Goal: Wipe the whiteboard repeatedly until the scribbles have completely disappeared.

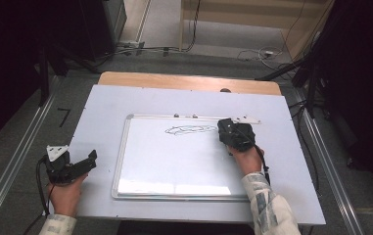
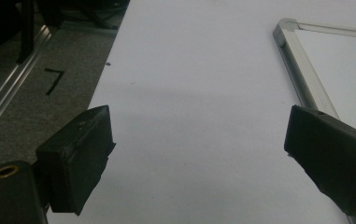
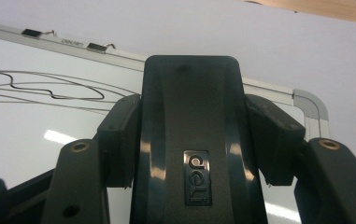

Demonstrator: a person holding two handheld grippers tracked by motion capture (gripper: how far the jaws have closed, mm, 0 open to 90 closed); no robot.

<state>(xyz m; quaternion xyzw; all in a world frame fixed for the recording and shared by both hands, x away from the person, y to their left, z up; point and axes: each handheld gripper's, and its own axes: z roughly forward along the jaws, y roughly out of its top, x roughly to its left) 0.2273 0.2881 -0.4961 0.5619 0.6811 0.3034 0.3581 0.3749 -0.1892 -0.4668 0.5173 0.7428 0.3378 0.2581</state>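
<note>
A whiteboard lies flat in the middle of the table, with a thin looping scribble near its top edge. My right gripper rests on the board just right of the scribble. In the right gripper view it is shut on a black board eraser, its pads pressed to both sides, and the scribble lies to the left. My left gripper lies left of the board on the table, open. Its jaws stand wide over bare table, beside the board's corner.
A white sheet covers the table, with wood showing along the far edge. Two clips sit on the board's top frame. A "7" mark is on the floor at left, beside metal rails. Cables lie on the floor beyond.
</note>
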